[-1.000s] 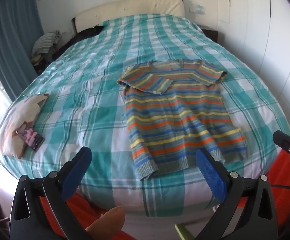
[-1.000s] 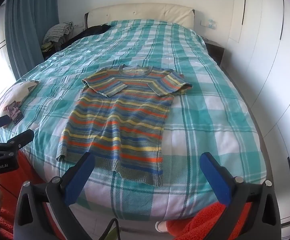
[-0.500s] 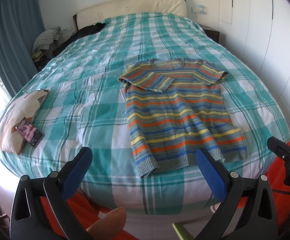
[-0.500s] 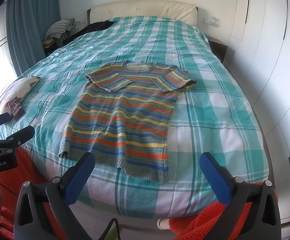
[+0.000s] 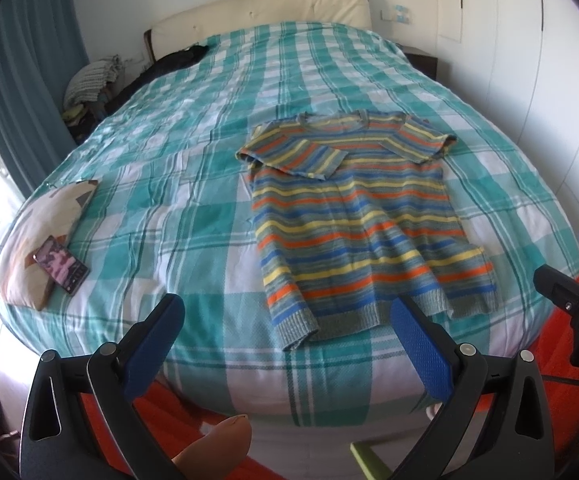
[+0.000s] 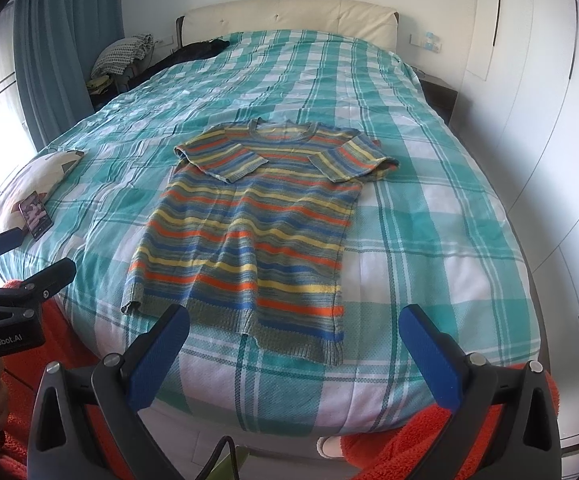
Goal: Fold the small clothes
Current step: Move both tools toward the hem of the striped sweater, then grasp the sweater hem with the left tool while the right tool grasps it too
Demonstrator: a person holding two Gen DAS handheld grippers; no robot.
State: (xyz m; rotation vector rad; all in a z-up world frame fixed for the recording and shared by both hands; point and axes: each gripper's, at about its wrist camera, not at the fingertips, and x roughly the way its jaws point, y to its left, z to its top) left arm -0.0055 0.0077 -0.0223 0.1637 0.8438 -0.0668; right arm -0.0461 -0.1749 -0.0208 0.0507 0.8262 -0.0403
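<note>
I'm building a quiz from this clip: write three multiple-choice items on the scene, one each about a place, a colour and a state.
1. Where does the phone lie?
A on the pillow
B on the striped sweater
C on the floor

2. What colour are the gripper pads?
A red
B blue
C green

3. How are the sweater's sleeves?
A spread outward
B folded over the chest
C hanging off the bed

Answers:
1 A, it rests on the pillow at the bed's left edge.
2 B, the pads are blue.
3 B, both sleeves lie across the chest.

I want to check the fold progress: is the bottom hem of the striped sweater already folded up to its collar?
No, the striped sweater lies full length, only its sleeves folded in, hem near the bed's foot.
</note>
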